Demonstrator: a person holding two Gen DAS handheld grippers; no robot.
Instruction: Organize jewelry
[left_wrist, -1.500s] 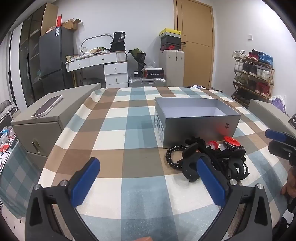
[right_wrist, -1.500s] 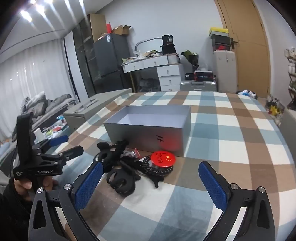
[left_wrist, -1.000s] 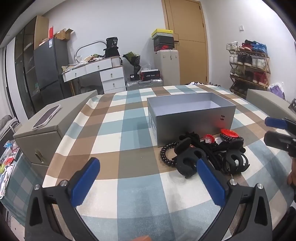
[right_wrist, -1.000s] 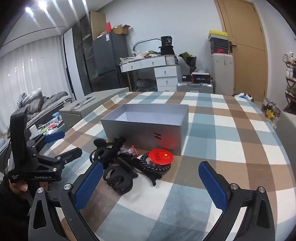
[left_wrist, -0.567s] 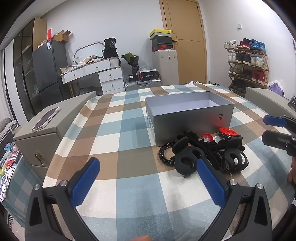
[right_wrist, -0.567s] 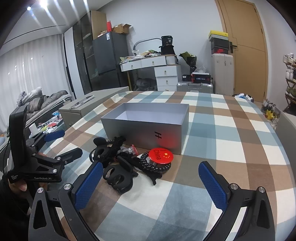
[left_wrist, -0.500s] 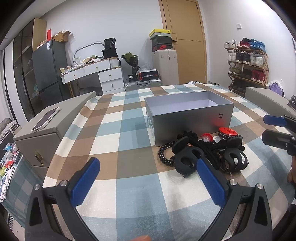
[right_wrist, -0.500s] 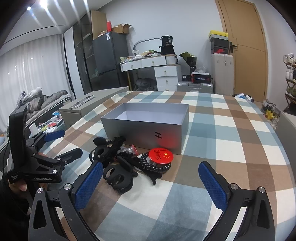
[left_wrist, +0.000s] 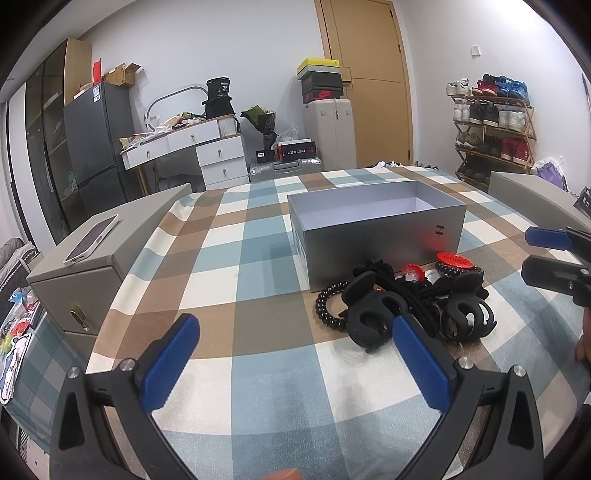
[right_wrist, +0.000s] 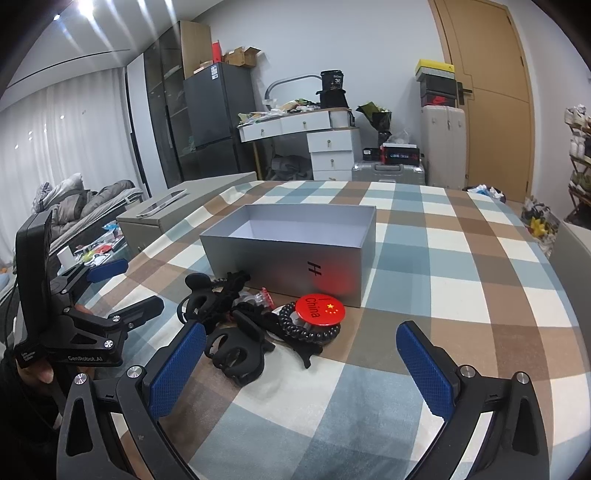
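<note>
My left gripper (left_wrist: 295, 354) and right gripper (right_wrist: 301, 362) both hover with jaws spread wide, grasping nothing. The jewelry pile (right_wrist: 258, 325) lies on the checked counter (right_wrist: 461, 295), touching the near wall of the empty grey box (right_wrist: 295, 254).

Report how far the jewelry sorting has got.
Done: nothing yet. What shows of the grey box's inside is bare. In hand: nothing; the left gripper and right gripper are both open above the checked cloth. Left: the whole pile in front of the box, including the red China badge, black coil bracelet and black claw clips.
</note>
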